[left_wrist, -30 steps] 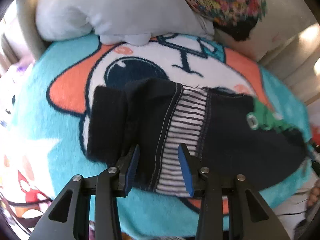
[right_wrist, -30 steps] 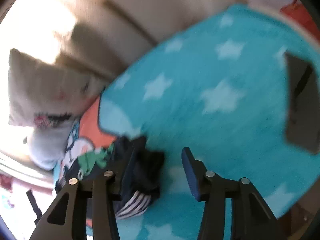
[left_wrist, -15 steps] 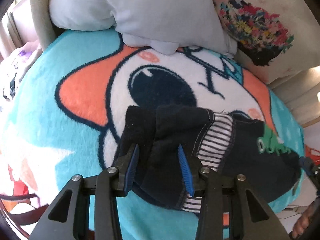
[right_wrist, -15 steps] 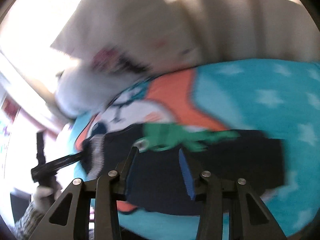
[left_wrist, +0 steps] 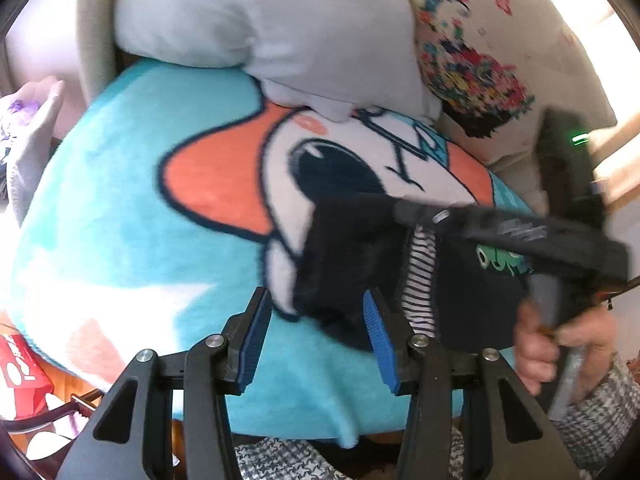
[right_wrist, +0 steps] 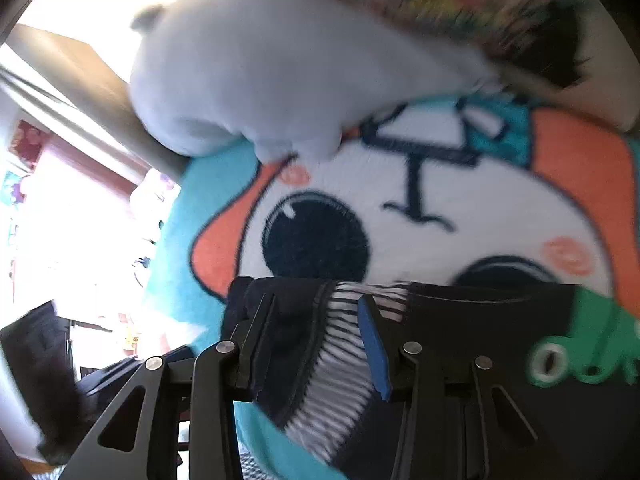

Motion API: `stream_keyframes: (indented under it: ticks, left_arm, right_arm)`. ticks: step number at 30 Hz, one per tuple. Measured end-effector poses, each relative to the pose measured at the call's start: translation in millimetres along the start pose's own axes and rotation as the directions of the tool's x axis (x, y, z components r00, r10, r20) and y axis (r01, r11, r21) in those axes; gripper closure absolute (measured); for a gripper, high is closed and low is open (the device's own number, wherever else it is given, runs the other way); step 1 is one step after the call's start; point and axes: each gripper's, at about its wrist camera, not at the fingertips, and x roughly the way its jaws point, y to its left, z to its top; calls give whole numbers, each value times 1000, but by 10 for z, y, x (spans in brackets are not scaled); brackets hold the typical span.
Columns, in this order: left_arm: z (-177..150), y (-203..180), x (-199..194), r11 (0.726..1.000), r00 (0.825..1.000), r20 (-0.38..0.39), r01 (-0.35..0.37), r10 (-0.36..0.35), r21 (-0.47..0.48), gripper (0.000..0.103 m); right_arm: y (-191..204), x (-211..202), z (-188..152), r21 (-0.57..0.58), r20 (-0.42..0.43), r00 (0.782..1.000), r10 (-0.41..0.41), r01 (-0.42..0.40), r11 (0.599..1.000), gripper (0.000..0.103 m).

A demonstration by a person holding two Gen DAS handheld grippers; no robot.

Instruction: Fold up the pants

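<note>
The dark navy folded pants point(left_wrist: 360, 272) with striped waistband lie on the turquoise cartoon fleece blanket point(left_wrist: 132, 208), and both the left gripper point(left_wrist: 316, 336) and right gripper point(right_wrist: 316, 340) stand wide open holding nothing, so a careless sideways push could undo the fold.

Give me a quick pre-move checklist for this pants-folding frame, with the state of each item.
1. Pants lying on the cartoon blanket, bunched rather than flat: not ok.
2. Left tongs open, dark cuff end between the pads: ok.
3. Right tongs open over the striped waistband: ok.
4. Fabric actually touched by either pair of pads: cannot tell, the right wrist view is blurred.
5. Right tool crossing the pants in the left wrist view, close ahead of the left tongs; collision margin: cannot tell.
6. Grey pillow resting on the blanket's far edge, apart from the pants: ok.
</note>
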Motion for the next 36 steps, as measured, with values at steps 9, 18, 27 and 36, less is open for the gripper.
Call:
stream_keyframes:
  ticks: [9, 18, 27, 36]
  left_arm:
    - [260, 59, -95, 998, 999, 14, 39, -40, 42, 56]
    - [315, -292, 596, 983, 994, -109, 12, 8, 181, 55]
    - [343, -323, 310, 992, 998, -65, 3, 5, 124, 52]
    - [272, -966, 69, 983, 1000, -12, -18, 20, 185, 49]
  right_arm:
    - [103, -135, -200, -40, 54, 996, -69, 72, 997, 58]
    - [-492, -482, -932, 127, 51, 957, -285, 277, 952, 58]
    - [-800, -844, -1094, 201, 136, 933, -334, 304, 931, 57]
    - [-2183, -1641, -1529, 553, 213, 892, -398, 226, 802, 54]
